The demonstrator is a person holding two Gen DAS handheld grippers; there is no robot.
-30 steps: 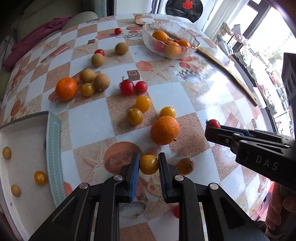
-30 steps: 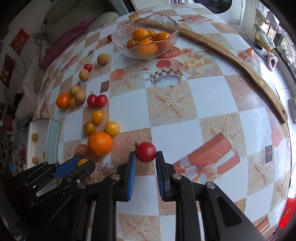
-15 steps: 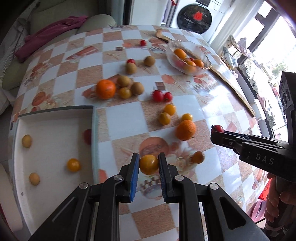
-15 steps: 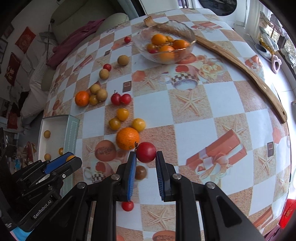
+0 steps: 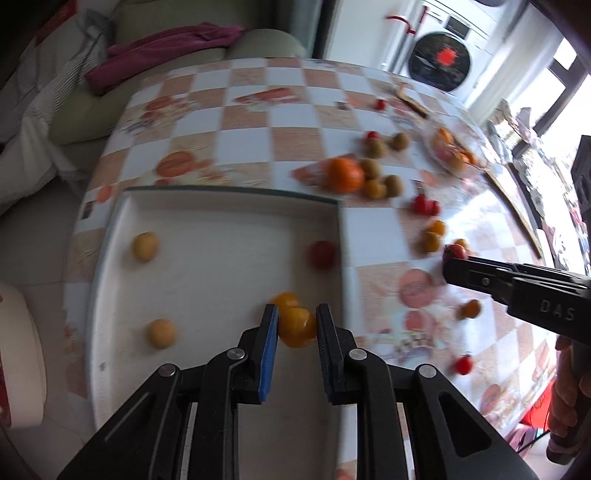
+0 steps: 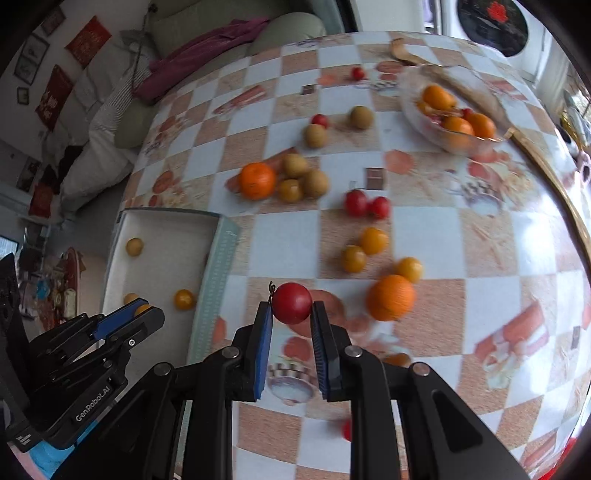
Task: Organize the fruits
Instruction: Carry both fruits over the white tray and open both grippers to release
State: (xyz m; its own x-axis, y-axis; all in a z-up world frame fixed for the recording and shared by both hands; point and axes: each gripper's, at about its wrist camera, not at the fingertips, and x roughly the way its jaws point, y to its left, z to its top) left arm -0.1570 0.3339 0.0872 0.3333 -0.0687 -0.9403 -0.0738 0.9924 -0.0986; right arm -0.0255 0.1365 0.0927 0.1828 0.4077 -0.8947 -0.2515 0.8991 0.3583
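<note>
My left gripper (image 5: 294, 326) is shut on a yellow tomato (image 5: 297, 328) and holds it over the white tray (image 5: 221, 273), just above another yellow fruit (image 5: 284, 300). The tray also holds two pale yellow fruits (image 5: 145, 246) and a red one (image 5: 322, 254). My right gripper (image 6: 291, 318) is shut on a red tomato (image 6: 291, 303) above the table, right of the tray's edge (image 6: 216, 269). It also shows in the left wrist view (image 5: 456, 254). A glass bowl (image 6: 448, 110) of oranges stands at the far right.
Loose fruit lies on the checkered table: an orange (image 6: 390, 297), yellow tomatoes (image 6: 373, 240), red tomatoes (image 6: 356, 203), another orange (image 6: 256, 181) with brown fruits (image 6: 314, 182). A wooden strip (image 6: 546, 173) runs along the right edge. A sofa (image 6: 236, 33) stands behind.
My left gripper has carried the yellow tomato left, from above the table to over the tray. My right gripper has moved left toward the tray with the red tomato.
</note>
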